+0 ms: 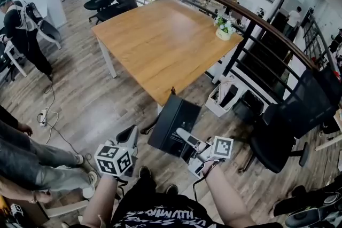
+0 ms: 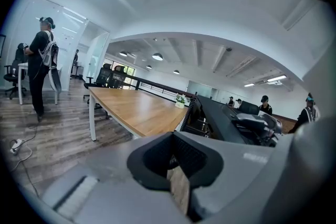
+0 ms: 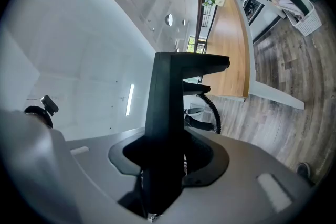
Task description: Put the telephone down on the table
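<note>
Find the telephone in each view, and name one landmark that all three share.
Head view: the telephone is low centre, gripped by the right gripper, just short of the table's near corner.
Left gripper view: the telephone is right of centre, a dark slab beside the table.
Right gripper view: the telephone stands dead centre between the jaws.
Shared landmark: the wooden table.
</note>
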`<state>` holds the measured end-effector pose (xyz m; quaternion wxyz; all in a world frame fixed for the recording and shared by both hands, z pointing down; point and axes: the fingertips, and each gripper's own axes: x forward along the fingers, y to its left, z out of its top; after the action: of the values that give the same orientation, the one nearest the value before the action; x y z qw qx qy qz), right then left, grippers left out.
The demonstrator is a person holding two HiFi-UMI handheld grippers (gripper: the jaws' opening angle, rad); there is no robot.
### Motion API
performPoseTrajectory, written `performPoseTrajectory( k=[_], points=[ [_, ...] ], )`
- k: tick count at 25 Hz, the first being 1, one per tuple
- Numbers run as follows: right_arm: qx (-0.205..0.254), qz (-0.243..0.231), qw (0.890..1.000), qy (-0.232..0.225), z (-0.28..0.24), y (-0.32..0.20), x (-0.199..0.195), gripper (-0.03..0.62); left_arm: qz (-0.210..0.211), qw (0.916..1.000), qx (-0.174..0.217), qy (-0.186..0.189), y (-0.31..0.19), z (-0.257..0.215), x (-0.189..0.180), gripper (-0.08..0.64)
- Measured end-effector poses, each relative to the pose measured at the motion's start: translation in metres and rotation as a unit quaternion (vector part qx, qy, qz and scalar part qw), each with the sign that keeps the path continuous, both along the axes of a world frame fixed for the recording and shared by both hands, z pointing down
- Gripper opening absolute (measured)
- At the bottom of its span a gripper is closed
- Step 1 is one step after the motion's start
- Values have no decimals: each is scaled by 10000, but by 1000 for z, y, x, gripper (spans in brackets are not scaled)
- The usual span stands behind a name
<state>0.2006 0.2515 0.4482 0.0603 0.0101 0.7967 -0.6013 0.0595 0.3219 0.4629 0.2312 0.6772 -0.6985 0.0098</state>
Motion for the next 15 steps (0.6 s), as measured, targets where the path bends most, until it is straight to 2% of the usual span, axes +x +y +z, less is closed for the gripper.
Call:
performPoseTrajectory(
  k=[6, 15],
  points=[
    [3, 127, 9999, 95, -8, -11, -24, 163, 86, 9999, 118, 46, -15, -9, -26, 2],
    [55, 562, 9984, -14, -18, -43, -75, 163, 368, 9988, 305, 75, -45, -16, -87, 2]
  ],
)
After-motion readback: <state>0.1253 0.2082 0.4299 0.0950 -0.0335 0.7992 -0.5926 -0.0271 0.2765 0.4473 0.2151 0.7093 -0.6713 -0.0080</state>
